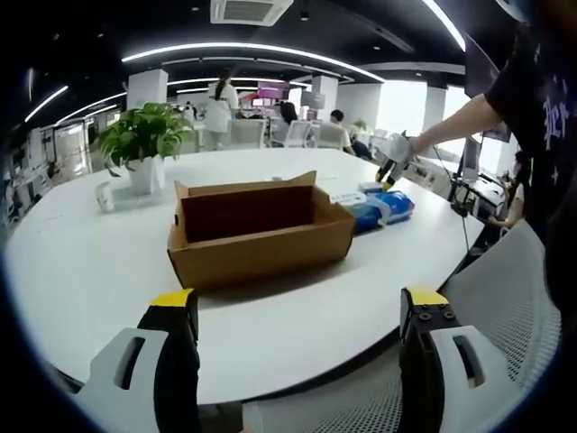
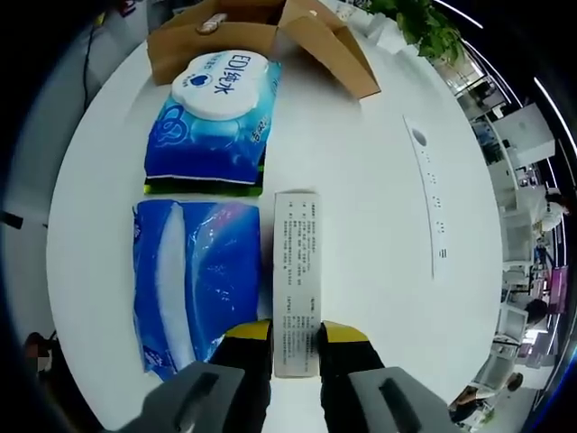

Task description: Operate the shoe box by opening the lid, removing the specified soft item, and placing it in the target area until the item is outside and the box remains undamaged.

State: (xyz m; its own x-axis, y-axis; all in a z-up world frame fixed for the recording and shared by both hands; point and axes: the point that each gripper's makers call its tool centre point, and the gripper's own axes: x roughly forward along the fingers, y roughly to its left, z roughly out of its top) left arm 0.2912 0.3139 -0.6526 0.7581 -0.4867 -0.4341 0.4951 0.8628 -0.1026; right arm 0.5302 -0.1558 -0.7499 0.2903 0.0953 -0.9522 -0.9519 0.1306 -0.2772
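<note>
In the left gripper view, the left gripper (image 1: 302,316) hangs released, jaws wide apart over the near table (image 1: 81,271) edge. Beyond it sits the box (image 1: 257,230), brown cardboard, lid folded open and standing up behind. A potted plant (image 1: 141,140) stands behind the box to its left. Right of the box lie blue packs (image 1: 383,209). In the right gripper view, the right gripper (image 2: 296,338) grasps a slim white carton (image 2: 296,289) with printed text, lying flat just right of a blue pack (image 2: 194,280); a wipes pack (image 2: 216,117) lies between that pack and the box (image 2: 270,36).
</note>
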